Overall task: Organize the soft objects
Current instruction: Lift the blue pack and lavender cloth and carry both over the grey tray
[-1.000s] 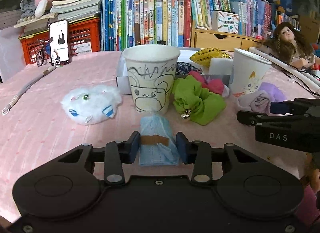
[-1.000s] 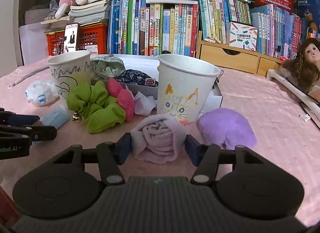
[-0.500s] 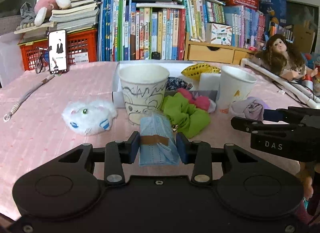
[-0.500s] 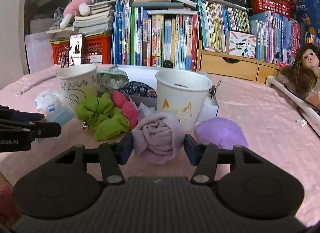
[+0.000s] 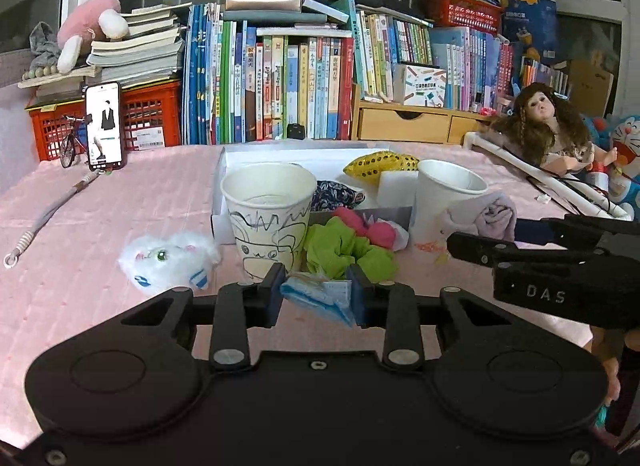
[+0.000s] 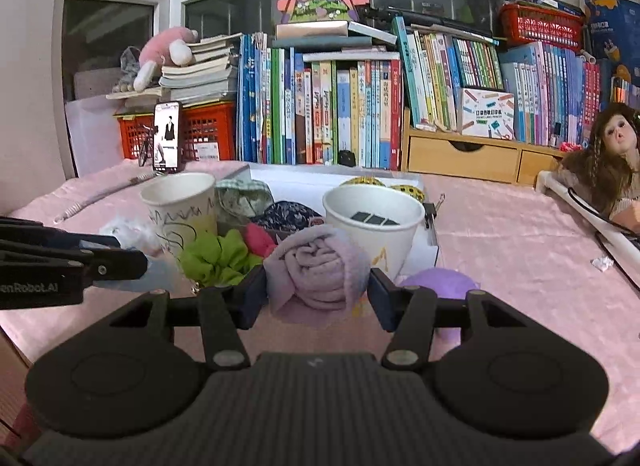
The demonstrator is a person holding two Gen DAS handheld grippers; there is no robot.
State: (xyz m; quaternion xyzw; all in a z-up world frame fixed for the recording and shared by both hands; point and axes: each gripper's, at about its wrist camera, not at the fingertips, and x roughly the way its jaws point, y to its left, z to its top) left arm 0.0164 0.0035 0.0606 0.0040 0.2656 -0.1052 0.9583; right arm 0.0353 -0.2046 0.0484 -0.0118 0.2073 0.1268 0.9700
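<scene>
The left hand-held gripper [image 5: 316,294] has just closed further and now pinches the blue face mask [image 5: 320,298], lifted off the pink desk [image 5: 80,225] before the doodled cup [image 5: 267,221] at 12 o'clock. Only the right view shows dark squares inside the cat cup [image 6: 374,234]; there the right hand-held gripper [image 6: 318,292] clamps a rolled lilac cloth [image 6: 318,272]. Open desk lies toward 3 o'clock.

Our two black hand-held grippers

Our left gripper [image 5: 316,297] has a smooth body, round side discs, silver screws and blue-padded fingers; at 3 o'clock our right gripper [image 6: 317,294] shows white "DAS" lettering, and its own body is ribbed.
</scene>
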